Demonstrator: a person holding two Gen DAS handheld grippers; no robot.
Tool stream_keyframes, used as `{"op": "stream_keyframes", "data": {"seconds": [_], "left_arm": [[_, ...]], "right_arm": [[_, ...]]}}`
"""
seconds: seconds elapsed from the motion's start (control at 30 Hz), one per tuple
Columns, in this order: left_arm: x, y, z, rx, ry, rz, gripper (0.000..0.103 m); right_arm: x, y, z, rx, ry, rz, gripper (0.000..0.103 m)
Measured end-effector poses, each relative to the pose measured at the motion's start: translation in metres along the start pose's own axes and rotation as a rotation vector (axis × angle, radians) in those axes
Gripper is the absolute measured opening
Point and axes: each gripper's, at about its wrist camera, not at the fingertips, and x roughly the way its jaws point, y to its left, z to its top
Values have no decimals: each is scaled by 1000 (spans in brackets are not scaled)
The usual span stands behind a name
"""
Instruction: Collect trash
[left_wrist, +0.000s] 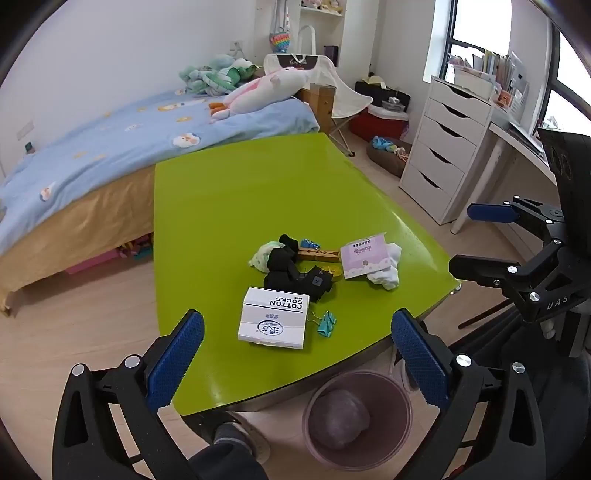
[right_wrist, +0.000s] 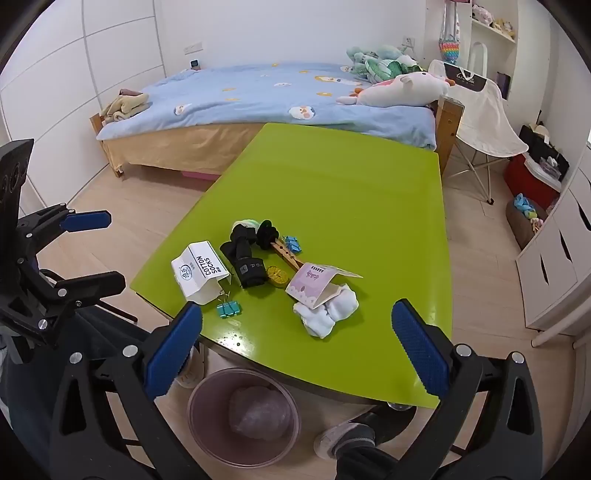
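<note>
On the green table (left_wrist: 236, 192) (right_wrist: 332, 192) lies a small pile: a white "COTTON SOCKS" box (left_wrist: 273, 317) (right_wrist: 201, 273), a pink card label (left_wrist: 364, 256) (right_wrist: 314, 284) on white socks (left_wrist: 386, 275) (right_wrist: 327, 312), black socks (left_wrist: 295, 273) (right_wrist: 245, 260), a wooden clothespin (left_wrist: 319, 254) (right_wrist: 288, 256) and teal binder clips (left_wrist: 325, 323) (right_wrist: 228, 309). A translucent bin (left_wrist: 356, 417) (right_wrist: 243, 417) stands on the floor under the near table edge. My left gripper (left_wrist: 295, 365) is open and empty, near the box. My right gripper (right_wrist: 295, 354) is open and empty, near the white socks.
A bed with a blue cover (left_wrist: 110, 144) (right_wrist: 266, 99) and plush toys stands beyond the table. A white drawer unit (left_wrist: 443, 155) and a folding chair (right_wrist: 484, 122) stand to the right. The person's foot (right_wrist: 347, 435) is beside the bin.
</note>
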Motion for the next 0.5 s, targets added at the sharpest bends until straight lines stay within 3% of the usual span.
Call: {"op": "stream_keyframes", "data": {"seconds": [0.07, 0.33, 0.5], "left_arm": [[6, 0, 3, 5, 25, -2, 97], [6, -9, -3, 78, -1, -9, 97], [9, -2, -3, 37, 37, 12, 97]], "right_arm": [[0, -1, 0, 2, 1, 3, 100], [4, -1, -2, 2, 3, -9, 100], [5, -3, -4, 4, 14, -9, 100]]}}
